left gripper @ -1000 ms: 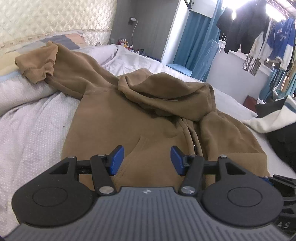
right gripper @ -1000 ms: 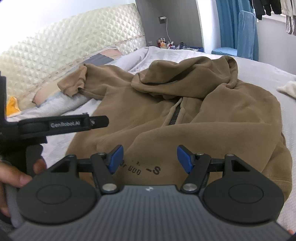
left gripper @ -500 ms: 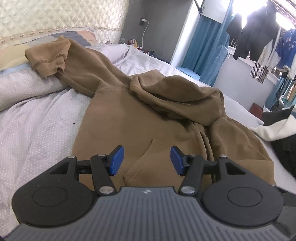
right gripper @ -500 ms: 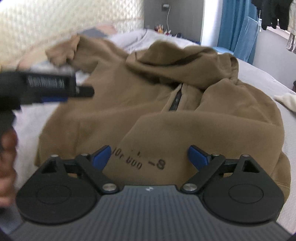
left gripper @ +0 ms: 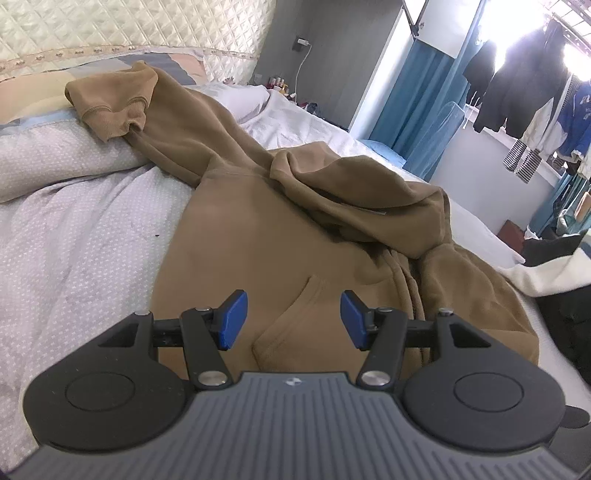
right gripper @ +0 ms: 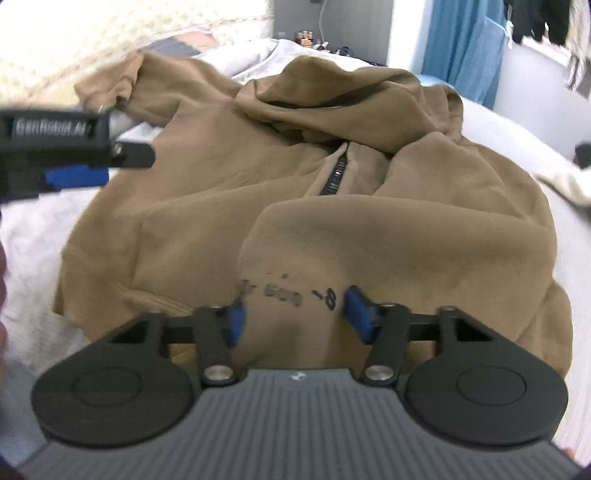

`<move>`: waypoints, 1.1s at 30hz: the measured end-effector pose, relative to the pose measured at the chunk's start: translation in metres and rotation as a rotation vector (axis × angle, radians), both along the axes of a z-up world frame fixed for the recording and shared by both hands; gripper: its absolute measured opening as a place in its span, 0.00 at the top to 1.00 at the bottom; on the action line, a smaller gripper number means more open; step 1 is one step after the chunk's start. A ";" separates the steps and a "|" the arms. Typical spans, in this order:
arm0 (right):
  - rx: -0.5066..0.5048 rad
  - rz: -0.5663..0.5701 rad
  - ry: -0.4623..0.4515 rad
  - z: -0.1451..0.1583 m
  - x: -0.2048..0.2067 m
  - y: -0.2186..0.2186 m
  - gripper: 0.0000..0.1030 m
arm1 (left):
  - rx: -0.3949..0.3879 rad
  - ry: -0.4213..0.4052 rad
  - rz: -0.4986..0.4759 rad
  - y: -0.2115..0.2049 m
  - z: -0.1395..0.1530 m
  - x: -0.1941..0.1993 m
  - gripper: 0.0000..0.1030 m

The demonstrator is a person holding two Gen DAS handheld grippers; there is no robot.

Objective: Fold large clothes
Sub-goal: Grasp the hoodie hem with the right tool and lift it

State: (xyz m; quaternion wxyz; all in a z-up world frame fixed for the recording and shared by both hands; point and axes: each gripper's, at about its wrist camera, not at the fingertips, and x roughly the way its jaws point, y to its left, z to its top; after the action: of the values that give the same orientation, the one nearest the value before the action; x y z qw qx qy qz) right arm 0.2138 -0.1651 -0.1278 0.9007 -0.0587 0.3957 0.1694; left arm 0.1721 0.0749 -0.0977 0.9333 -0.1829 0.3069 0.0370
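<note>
Hoodie (left gripper: 258, 236): I see brown fleece, rumpled, sprawled on the bed (left gripper: 81, 229) ahead of both tools.
Left gripper (left gripper: 291, 319): wide, holding nothing.
Right gripper (right gripper: 293, 315): wide, over dark lettering (right gripper: 291, 295).

My left gripper (left gripper: 293, 319) and right gripper (right gripper: 291, 314) share blue pads, black linkages, silver screws and ribbed grey bodies.

Camera layout: two wrist fisheyes, low over the bed.
Both face the headboard (left gripper: 129, 26), close above the shared brown hoodie (left gripper: 266, 236) (right gripper: 332, 206).
</note>
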 end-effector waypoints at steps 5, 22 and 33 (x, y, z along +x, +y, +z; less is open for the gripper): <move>0.063 -0.009 0.020 0.017 -0.005 -0.010 0.70 | 0.009 -0.008 0.005 0.000 0.002 -0.006 0.40; 0.040 -0.184 -0.329 0.170 0.020 -0.143 0.82 | -0.016 -0.001 -0.001 0.004 -0.001 -0.006 0.40; -0.318 -0.597 -0.406 0.173 0.132 -0.327 0.82 | 0.010 -0.006 0.024 -0.001 -0.004 0.000 0.40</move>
State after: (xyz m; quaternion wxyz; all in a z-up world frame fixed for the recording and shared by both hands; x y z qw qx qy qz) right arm 0.3458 -0.4925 0.0451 0.9500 -0.1120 0.2305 -0.1784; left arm 0.1717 0.0734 -0.1013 0.9346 -0.1820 0.3017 0.0490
